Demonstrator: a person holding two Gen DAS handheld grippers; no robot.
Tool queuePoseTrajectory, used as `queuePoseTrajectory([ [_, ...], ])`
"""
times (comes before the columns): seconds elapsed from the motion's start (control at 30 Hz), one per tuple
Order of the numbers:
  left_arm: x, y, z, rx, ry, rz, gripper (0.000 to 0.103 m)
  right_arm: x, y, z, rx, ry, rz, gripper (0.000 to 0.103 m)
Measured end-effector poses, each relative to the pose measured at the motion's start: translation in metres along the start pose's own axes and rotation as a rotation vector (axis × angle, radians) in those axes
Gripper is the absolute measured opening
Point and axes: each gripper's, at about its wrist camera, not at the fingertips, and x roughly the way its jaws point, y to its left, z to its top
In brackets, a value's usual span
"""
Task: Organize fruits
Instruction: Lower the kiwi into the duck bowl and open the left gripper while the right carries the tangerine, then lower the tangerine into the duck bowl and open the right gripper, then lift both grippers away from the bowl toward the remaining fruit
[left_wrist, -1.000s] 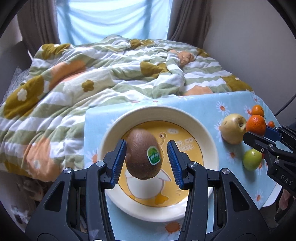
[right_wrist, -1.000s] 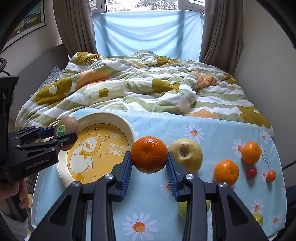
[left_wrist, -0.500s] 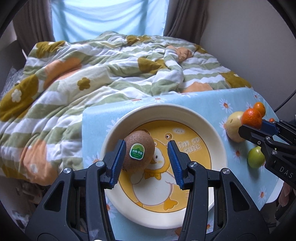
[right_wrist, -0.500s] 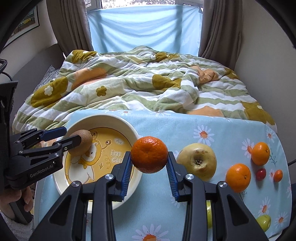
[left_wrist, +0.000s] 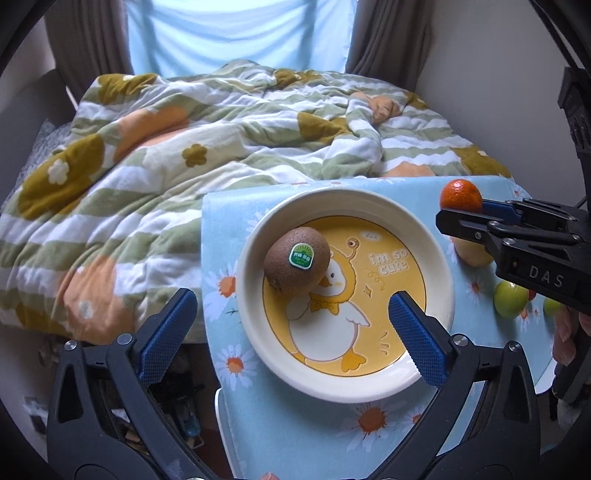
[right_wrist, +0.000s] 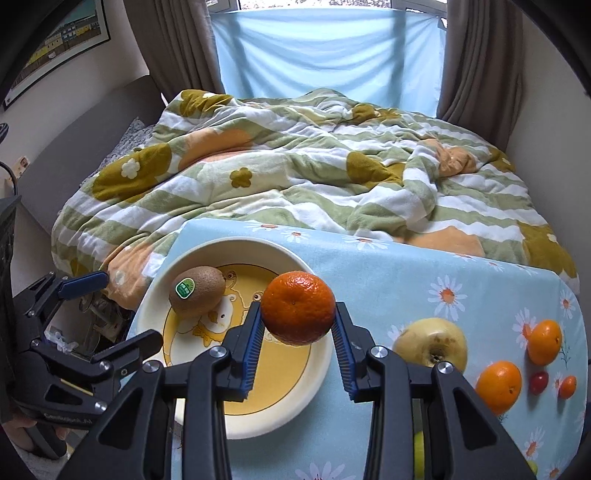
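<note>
kiwi (left_wrist: 296, 266) lies in plate (left_wrist: 436, 258); left tool (left_wrist: 291, 317) wide open — right tool (right_wrist: 298, 345) grips orange (right_wrist: 297, 307)

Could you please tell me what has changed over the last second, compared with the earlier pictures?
The left hand-held gripper let go of the kiwi, which now lies on the plate, and opened wide, drawing back. The right hand-held gripper moved left over the plate, still clamping the mandarin. The other fruit stayed put.
</note>
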Motion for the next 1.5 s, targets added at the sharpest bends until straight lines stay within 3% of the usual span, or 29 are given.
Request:
queuePoseTrajectory([
  [0.5, -0.003, 0.004, -0.040, -0.144, 0.050, 0.089, 0.103, 0.060, 0.020, 0.014, -0.151, 0.063, 0.115, 0.035],
  [0.53, -0.003, 0.003, -0.042, -0.149, 0.052, 0.094, 0.103, 0.061, 0.020, 0.014, -0.156, 0.060, 0.111, 0.038],
  [0.67, -0.006, 0.002, -0.048, -0.172, 0.057, 0.097, 0.103, 0.056, 0.021, 0.016, -0.162, 0.043, 0.131, 0.090],
  [0.7, -0.006, 0.003, -0.049, -0.177, 0.058, 0.097, 0.103, 0.055, 0.022, 0.016, -0.160, 0.036, 0.135, 0.098],
  [0.77, -0.009, 0.002, -0.051, -0.181, 0.059, 0.102, 0.103, 0.051, 0.022, 0.015, -0.158, 0.016, 0.137, 0.101],
  [1.1, -0.035, -0.003, -0.047, -0.158, 0.032, 0.119, 0.103, 0.025, 0.024, 0.013, -0.150, 0.010, 0.129, 0.101],
  [1.5, -0.087, -0.019, -0.037, -0.119, -0.034, 0.107, 0.103, -0.059, 0.016, 0.001, -0.095, -0.060, 0.083, 0.101],
])
